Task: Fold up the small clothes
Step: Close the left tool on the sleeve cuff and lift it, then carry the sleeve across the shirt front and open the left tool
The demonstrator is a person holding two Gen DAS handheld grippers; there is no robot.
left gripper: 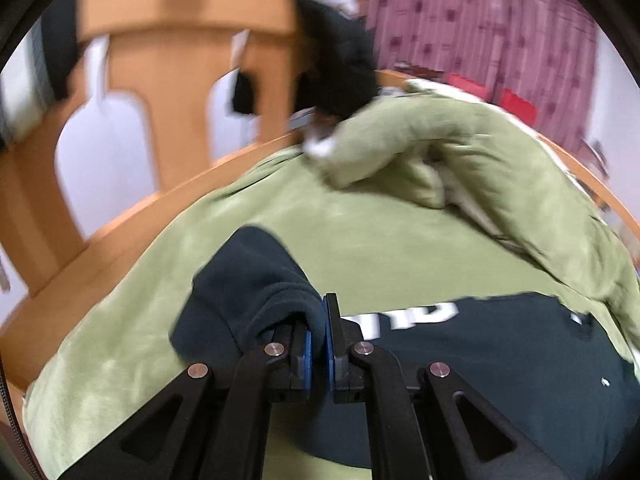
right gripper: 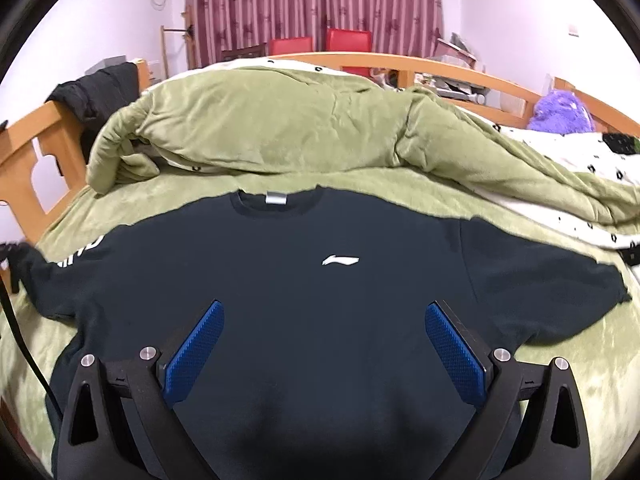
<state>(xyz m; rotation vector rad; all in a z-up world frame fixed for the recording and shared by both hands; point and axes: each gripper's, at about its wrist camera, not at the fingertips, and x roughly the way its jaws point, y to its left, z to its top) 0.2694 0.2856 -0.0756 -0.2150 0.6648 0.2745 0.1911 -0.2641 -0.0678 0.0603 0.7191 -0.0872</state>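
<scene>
A dark navy sweatshirt [right gripper: 304,280] with a small white chest logo lies front up on a green blanket [right gripper: 360,192], collar away from me, sleeves spread out. My right gripper [right gripper: 322,312] is open and empty, hovering over the lower chest. My left gripper [left gripper: 319,322] is shut on the cuff end of the sweatshirt's sleeve [left gripper: 248,280], which bunches up ahead of the blue pads. White lettering shows on that sleeve [left gripper: 416,316]. The left wrist view is blurred.
A green quilt [right gripper: 280,128] is heaped behind the sweatshirt. A wooden bed frame [right gripper: 36,152] with black clothes [right gripper: 100,88] draped on it runs along the left. A purple plush toy [right gripper: 560,114] lies far right. Red chairs [right gripper: 320,42] and curtains stand behind.
</scene>
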